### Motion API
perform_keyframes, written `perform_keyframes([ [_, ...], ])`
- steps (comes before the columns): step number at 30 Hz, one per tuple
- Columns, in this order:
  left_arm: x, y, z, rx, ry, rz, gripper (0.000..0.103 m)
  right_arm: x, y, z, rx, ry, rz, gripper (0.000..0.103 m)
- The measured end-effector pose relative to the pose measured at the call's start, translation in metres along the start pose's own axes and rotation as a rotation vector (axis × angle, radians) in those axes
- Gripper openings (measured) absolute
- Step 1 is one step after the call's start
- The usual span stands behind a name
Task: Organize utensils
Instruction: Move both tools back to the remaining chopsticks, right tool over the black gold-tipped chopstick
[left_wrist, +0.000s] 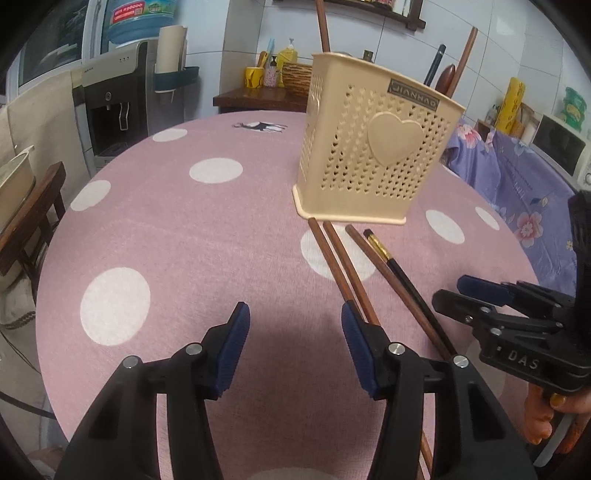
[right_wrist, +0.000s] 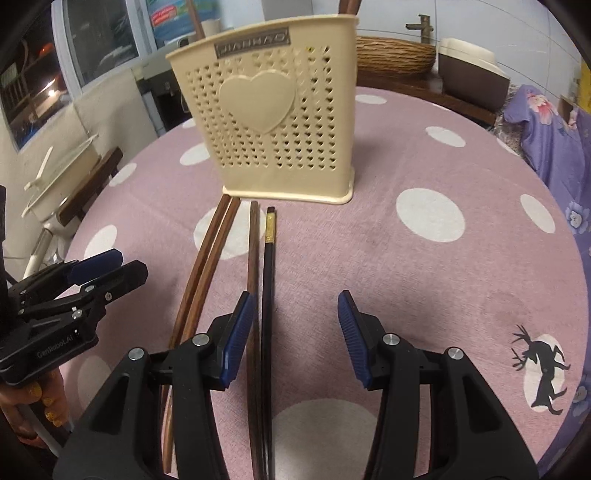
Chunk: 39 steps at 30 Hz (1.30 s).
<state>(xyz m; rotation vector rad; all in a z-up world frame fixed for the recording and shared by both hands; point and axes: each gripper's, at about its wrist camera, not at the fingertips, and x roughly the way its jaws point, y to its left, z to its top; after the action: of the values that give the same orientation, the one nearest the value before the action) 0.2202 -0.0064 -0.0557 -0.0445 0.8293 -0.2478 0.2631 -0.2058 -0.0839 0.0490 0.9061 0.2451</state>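
Four loose chopsticks lie flat on the surface (right_wrist: 461, 280), all in front of the beige holder (right_wrist: 277, 122): a brown pair (right_wrist: 207, 273), a single brown stick (right_wrist: 253, 258), and a black stick with a gold band (right_wrist: 268, 266). Their far ends stop just short of the holder's base; I cannot tell whether any touch it. Long axes run roughly straight away from me toward the holder, with the brown pair fanned off to my left.

Right tool (right_wrist: 293, 325): jaws apart, nothing between the pads except the black stick, which passes through the gap near the left pad. The single brown stick runs under or just beside that left pad (right_wrist: 236, 336); contact cannot be told from this view. Black stick is parallel to the fingers, so closing would pinch it across its width.

Left tool (left_wrist: 291, 347): jaws apart, empty. Brown pair (left_wrist: 343, 266) passes just beside its right finger (left_wrist: 356, 345), outside the gap.

Holder stands upright beyond the sticks and already carries several handles (left_wrist: 323, 26) sticking out of its top.

Judgement: the right tool is nearer to the black stick and better lined up. The next grasp probably needs only a small drop and a close, taking care not to catch the brown neighbour.
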Motion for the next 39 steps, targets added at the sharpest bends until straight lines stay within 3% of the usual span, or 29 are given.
perform_keyframes([
  [14,0.007,-0.004,-0.005,0.022,0.031,-0.006,0.052,0.022,0.019,0.011,-0.081,0.074,-0.027,0.037],
  [20,0.009,-0.008,-0.003,0.038,0.039,-0.008,0.052,0.022,0.017,0.012,-0.091,0.081,-0.069,0.027],
  [30,0.027,-0.03,0.008,0.094,0.073,-0.012,0.048,0.01,-0.003,0.001,-0.047,0.072,-0.074,0.027],
  [39,0.032,-0.034,0.008,0.098,0.081,0.043,0.045,0.009,-0.003,-0.002,-0.029,0.057,-0.073,0.027],
])
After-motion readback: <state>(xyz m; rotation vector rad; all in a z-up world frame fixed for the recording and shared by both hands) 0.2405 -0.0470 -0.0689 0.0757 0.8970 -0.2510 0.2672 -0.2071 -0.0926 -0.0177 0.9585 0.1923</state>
